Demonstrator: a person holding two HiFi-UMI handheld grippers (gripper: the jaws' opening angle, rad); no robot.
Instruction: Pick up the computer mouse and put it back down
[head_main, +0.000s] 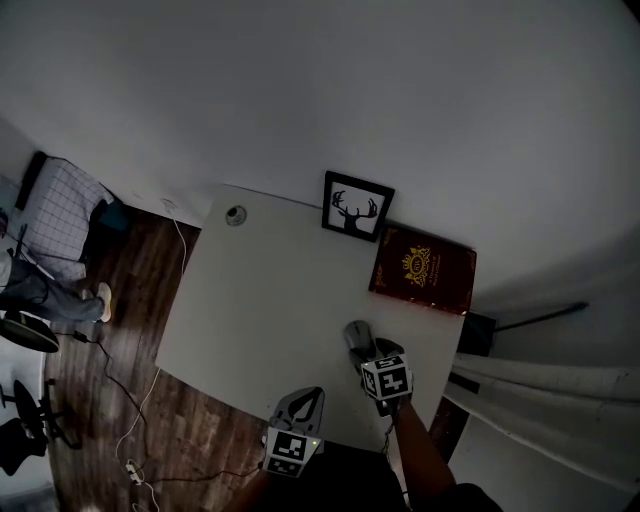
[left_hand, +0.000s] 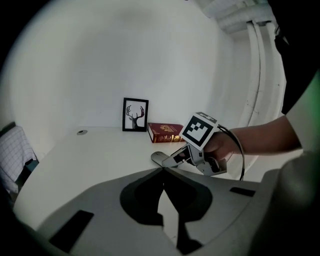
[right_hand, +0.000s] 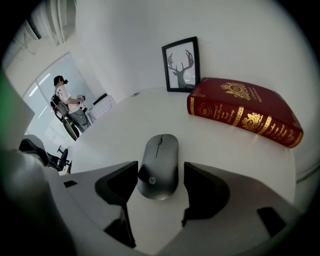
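A dark grey computer mouse lies flat on the white table, near its front right part. My right gripper is open, its two jaws either side of the mouse's rear half, with a gap showing on the right side. In the head view the mouse pokes out ahead of the right gripper. The left gripper view shows the mouse under the right gripper. My left gripper is shut and empty, and sits at the table's front edge.
A red book lies at the back right of the table, just beyond the mouse. A framed deer picture leans on the wall. A cable hole marks the far left corner. Cables and office chairs stand on the wooden floor at left.
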